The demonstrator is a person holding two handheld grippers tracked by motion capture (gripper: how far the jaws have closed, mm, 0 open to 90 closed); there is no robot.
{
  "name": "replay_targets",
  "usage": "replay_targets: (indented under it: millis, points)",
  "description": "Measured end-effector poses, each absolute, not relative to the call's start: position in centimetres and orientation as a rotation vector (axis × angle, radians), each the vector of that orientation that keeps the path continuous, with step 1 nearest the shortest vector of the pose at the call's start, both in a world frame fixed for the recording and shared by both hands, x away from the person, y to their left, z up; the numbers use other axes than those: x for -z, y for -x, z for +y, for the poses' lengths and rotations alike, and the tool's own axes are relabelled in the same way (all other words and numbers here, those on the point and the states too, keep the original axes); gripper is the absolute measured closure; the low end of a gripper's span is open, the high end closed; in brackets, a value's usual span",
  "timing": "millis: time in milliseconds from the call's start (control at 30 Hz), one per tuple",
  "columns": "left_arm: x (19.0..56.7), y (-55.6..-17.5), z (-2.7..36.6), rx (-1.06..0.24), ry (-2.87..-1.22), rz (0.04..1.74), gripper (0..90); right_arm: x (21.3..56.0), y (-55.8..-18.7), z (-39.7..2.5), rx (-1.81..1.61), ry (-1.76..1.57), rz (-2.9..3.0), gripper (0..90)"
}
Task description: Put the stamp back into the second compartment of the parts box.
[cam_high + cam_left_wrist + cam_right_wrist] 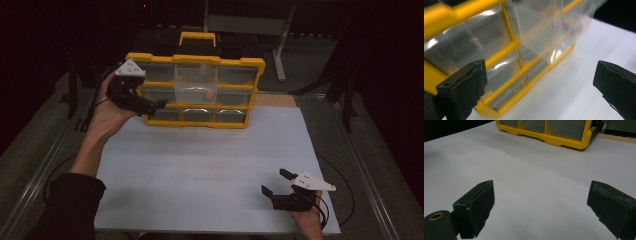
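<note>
A yellow organizer (195, 59) with clear drawers stands upright at the back of the white table (200, 165). Its upper middle drawer (196, 82) is pulled out, and a small pinkish object (210, 93) lies in it. My left gripper (156, 106) hovers at the organizer's lower left corner, a hand's grip behind it. In the left gripper view the open left gripper (539, 72) frames the organizer (506, 50), its pulled-out drawer (544, 27) and bare table. My right gripper (275, 181) is open low over the table's near right; in its own view my right gripper (541, 192) faces the organizer's base (564, 141).
A grey metal frame (282, 45) stands behind the organizer, and a wooden strip (274, 100) shows at its right. Metal rails (45, 165) run along both sides of the table. Darkness surrounds the work area.
</note>
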State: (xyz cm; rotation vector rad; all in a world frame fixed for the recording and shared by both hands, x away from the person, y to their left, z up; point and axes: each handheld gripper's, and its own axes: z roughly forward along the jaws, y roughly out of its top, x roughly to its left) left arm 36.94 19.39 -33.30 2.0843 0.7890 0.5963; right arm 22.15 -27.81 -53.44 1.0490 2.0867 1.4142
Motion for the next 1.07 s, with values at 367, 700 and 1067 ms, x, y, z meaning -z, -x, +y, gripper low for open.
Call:
replay_targets:
  millis: [367, 700, 1067]
  points:
    - [40.9, -32.8, 21.4, -0.647, -1.991, 0.836, 0.2, 53.5, -22.3, -27.6, -1.412, -1.056, 2.084, 7.2]
    - [47.1, -28.2, 24.1, -0.645, -1.882, 0.874, 0.2, 53.7, -22.7, -27.1, -1.394, -1.047, 2.089, 7.2]
    - [51.3, -25.0, 26.0, -0.662, -1.825, 0.928, 0.2, 53.5, -23.0, -27.3, -1.382, -1.044, 2.049, 7.2]
